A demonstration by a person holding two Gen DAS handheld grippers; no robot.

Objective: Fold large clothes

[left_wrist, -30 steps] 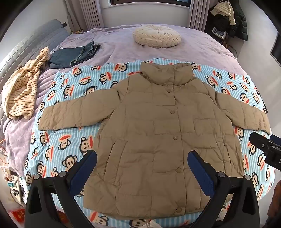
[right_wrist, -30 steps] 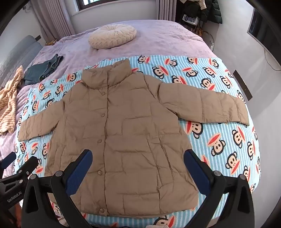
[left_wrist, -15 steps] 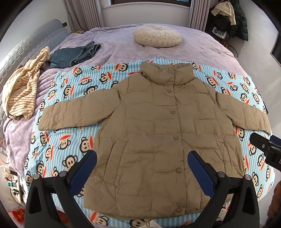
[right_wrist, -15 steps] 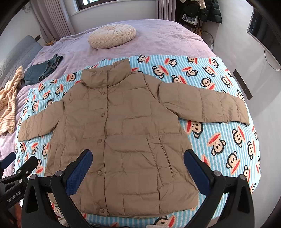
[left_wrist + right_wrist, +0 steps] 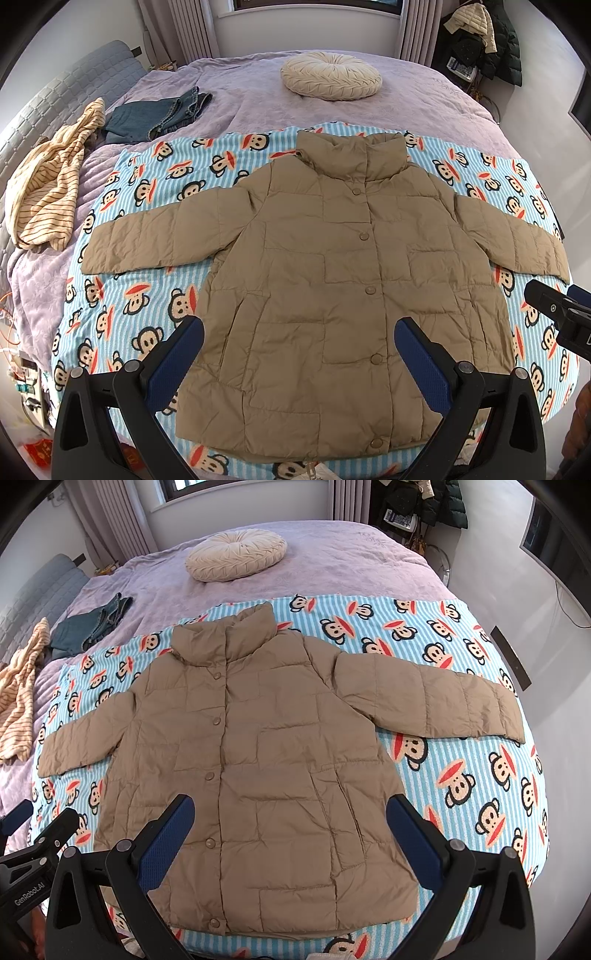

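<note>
The jacket [image 5: 332,288] is laid flat and face up on the monkey-print blanket [image 5: 147,295], near the foot of the bed [image 5: 258,96], with its collar toward the window and both sleeves stretched out to the sides. No fold has been made yet, so the task is judged to be at its very start. The left claw [image 5: 299,360] is held above the hem with its fingers spread wide and nothing between them. The right claw [image 5: 290,836] is held the same way over the lower front, also spread and empty.

The next move is judged to call for a sleeve to be pinched near its cuff and carried across the chest. The left sleeve [image 5: 155,236] would suit the left claw and the right sleeve [image 5: 436,705] the right one. The padded fabric may spring back, so a firm pinch would be needed.

One jacket is counted, with two sleeves and five buttons visible down the front. One round cushion [image 5: 330,75], one pair of jeans [image 5: 159,118] and one striped garment [image 5: 48,184] are also seen on the bed.
</note>
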